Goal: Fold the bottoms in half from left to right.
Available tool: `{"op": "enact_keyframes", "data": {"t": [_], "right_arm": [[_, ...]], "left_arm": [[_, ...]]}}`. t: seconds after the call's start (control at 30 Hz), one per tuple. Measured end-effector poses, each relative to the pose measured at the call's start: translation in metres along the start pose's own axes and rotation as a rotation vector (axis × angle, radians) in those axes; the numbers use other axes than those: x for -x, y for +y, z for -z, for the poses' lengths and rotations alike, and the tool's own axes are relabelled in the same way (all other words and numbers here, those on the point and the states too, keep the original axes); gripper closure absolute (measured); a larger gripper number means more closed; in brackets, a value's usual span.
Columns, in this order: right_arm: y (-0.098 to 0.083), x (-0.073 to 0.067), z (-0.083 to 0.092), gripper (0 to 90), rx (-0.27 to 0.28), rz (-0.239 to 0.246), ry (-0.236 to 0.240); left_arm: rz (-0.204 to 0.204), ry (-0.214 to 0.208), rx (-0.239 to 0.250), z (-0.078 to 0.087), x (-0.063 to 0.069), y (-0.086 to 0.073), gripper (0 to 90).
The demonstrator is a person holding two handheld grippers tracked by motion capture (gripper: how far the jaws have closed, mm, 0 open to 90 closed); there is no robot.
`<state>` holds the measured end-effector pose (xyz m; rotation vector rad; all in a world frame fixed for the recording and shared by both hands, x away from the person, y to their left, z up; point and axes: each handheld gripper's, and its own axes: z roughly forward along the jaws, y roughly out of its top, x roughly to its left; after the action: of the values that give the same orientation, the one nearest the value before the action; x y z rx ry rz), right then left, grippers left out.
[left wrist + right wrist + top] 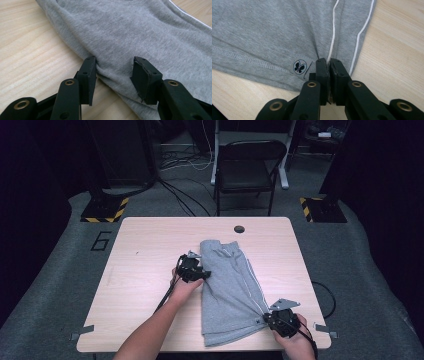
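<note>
left gripper (199, 275): we see its fingers (87, 75) spread wide, a bunched fold of the grey shorts (227, 290) lying between them; the cloth touches the inner face of the left finger, nothing is pinched.
left hand (185, 287): behind those fingers, wrapped round the gripper, forearm coming in from the bottom edge.
grey shorts: folded on the table (145, 270), spreading ahead of and to the right of the left fingers, and ahead of and to the left of the right fingers.
white piping (332, 37): we see it run straight up from the right fingertips.
butterfly label (299, 66): just left of the right fingers, on the hem.
right gripper (270, 317): fingers (322, 72) pressed together, clamping the shorts' edge at the piping.
right hand (295, 342): behind those fingers, at the table's near right corner.
</note>
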<state>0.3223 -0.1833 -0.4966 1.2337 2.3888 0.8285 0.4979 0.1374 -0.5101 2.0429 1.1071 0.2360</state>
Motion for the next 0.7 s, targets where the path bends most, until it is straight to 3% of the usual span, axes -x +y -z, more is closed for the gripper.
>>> {"op": "enact_keyframes", "data": {"t": [0.07, 0.1, 0.17, 0.27, 0.43, 0.7], "right_arm": [[0.0, 0.0, -0.001, 85.1, -0.007, 0.0, -0.001], [0.0, 0.001, -0.001, 85.0, -0.006, 0.004, -0.001], [-0.001, 0.0, -0.001, 84.9, -0.013, -0.018, 0.007], [-0.001, 0.002, -0.002, 84.9, -0.001, 0.002, 0.007], [-0.001, 0.002, -0.003, 84.9, -0.015, -0.006, 0.007], [0.0, 0.001, -0.004, 85.1, -0.024, 0.012, 0.019]], "left_arm": [[-0.015, 0.007, -0.009, -0.001, 0.001, 0.0, 53.2], [-0.004, 0.011, -0.01, -0.003, 0.003, 0.0, 53.6], [-0.037, 0.013, -0.035, -0.005, 0.003, 0.0, 55.6], [-0.026, 0.018, -0.037, -0.007, 0.005, 0.0, 61.9], [-0.005, 0.022, -0.03, -0.009, 0.01, 0.001, 76.6], [-0.026, 0.035, -0.035, -0.007, 0.009, 0.002, 82.8]]}}
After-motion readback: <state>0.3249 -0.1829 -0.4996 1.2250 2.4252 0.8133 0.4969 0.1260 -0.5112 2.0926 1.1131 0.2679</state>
